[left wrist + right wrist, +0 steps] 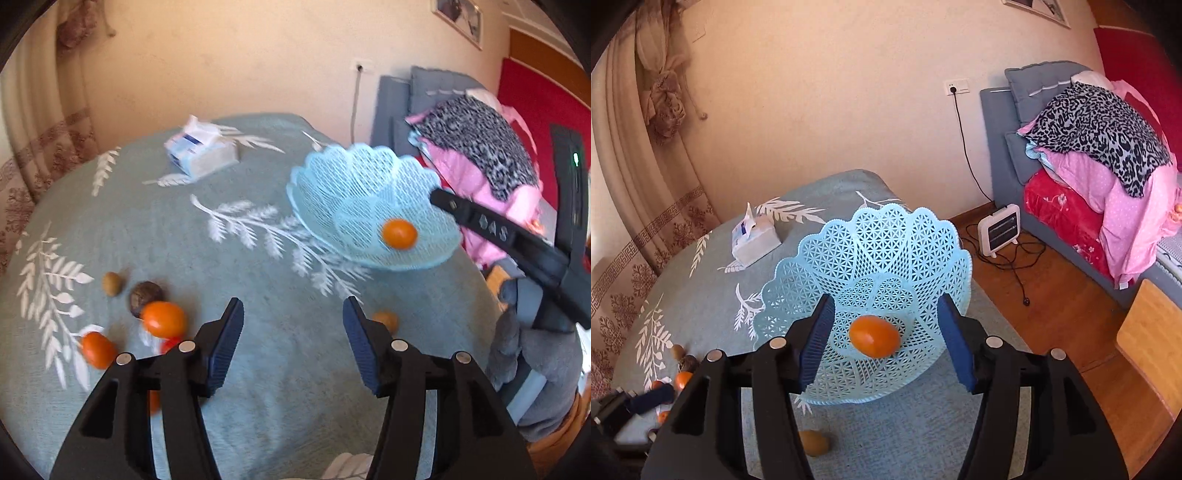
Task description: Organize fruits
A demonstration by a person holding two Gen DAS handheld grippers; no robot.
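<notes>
A light blue lattice basket [314,206] [820,251] stands on the right of the teal tablecloth [258,369] and holds one orange fruit [399,233] [874,336]. My right gripper [886,299] is open just above that fruit, its pads clear of it; one of its fingers [487,225] reaches over the basket rim. My left gripper [293,306] is open over bare cloth, holding nothing. Loose fruits lie to its left: two orange ones [163,319] [98,349], a dark brown one [144,297] and a tan one [112,283]. Another tan fruit [386,319] [812,443] lies in front of the basket.
A tissue pack [201,153] [753,240] sits at the table's far side. Right of the table are wooden floor, a small white heater [999,230] with loose cables, and a grey sofa piled with blankets [1100,166]. Curtains [646,184] hang at the left.
</notes>
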